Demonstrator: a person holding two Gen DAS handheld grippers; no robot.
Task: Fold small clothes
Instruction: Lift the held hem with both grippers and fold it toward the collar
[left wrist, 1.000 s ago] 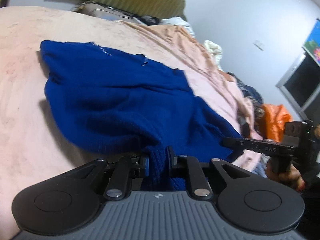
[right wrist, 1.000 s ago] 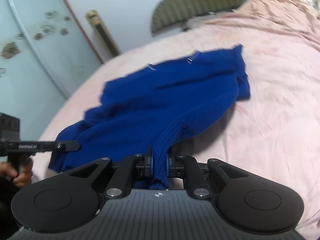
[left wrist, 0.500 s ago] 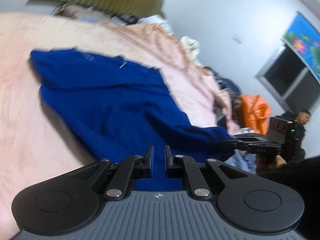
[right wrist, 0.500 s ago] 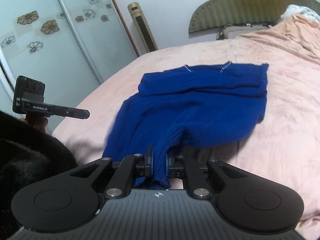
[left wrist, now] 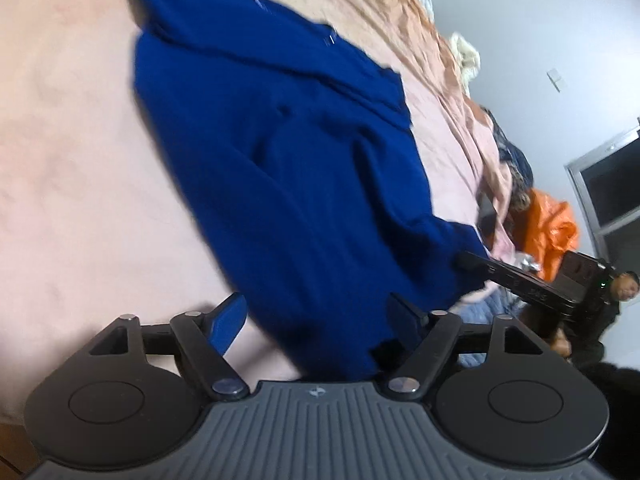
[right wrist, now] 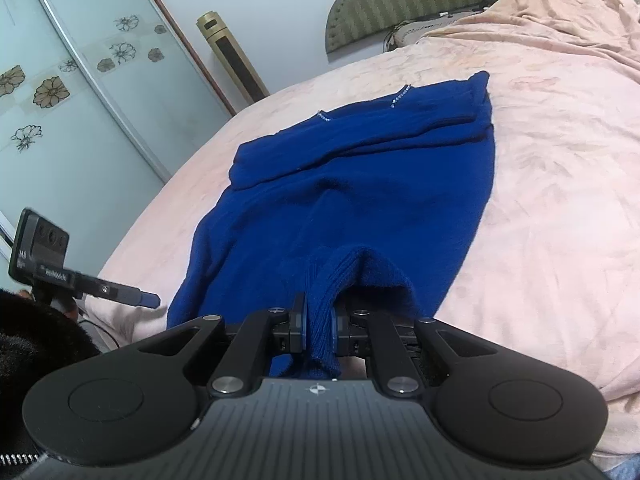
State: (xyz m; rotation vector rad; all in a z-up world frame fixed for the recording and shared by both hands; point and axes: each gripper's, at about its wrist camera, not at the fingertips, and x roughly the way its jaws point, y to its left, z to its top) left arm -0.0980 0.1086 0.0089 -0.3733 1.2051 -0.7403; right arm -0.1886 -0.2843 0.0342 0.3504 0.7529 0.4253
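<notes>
A dark blue knitted sweater (left wrist: 288, 152) lies lengthwise on the pink bedspread, neckline far, ribbed hem near. My left gripper (left wrist: 316, 320) stands over the hem's left corner with its jaws opening wide. The cloth lies loose between them and the pads do not press it. In the right wrist view the sweater (right wrist: 352, 184) runs away from me, and my right gripper (right wrist: 318, 328) is shut on a bunched fold of the ribbed hem. The left gripper (right wrist: 150, 300) shows there at the far left, just off the sweater's corner. The right gripper (left wrist: 466, 260) appears at the sweater's right corner.
The pink bedspread (right wrist: 560, 200) covers a wide bed with a green headboard (right wrist: 400, 0). A flowered sliding door (right wrist: 60, 100) and a gold column unit (right wrist: 232, 60) stand to the left. An orange bag (left wrist: 552, 232), piled clothes and a seated person (left wrist: 624, 292) are beyond the bed's right edge.
My left gripper's jaws have swung apart and let go of the hem it was pinching, and its view has rolled and dipped. The right gripper keeps its hold; the sweater lies straighter.
</notes>
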